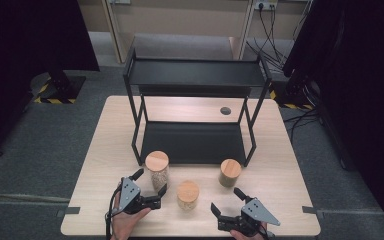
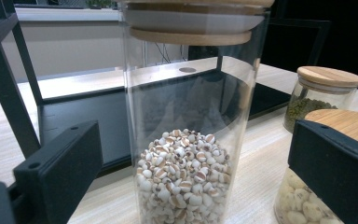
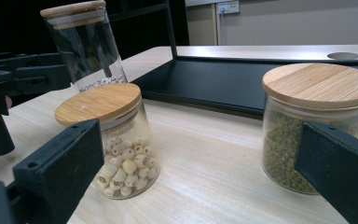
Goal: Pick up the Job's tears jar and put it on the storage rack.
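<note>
1. Near the front edge of the wooden surface [image 1: 105,150], the left gripper [image 1: 150,186] sits with its jaws wide apart on either side of the tall jar [image 1: 157,169]; from the left gripper view the glass stands right between the two jaws, but I honestly can't tell if either one is touching it yet.
2. Tall jar is upright, wooden lid on, pale grains filling just the bottom part [image 2: 182,177]; it stands just in front of the black rack [image 1: 195,75], near the rack's front left leg.
3. Right gripper [image 1: 226,201] is spread open too, holding nothing; it hovers low at the front right of the surface.
4. Short jar [image 1: 188,194] with the chunky white beans sits between the two grippers, lid on; in the right gripper view it's beside the left-hand jaw.
5. Green bean jar [image 1: 229,172] is off to the right, closer to the rack, well clear of the tall one.
</note>
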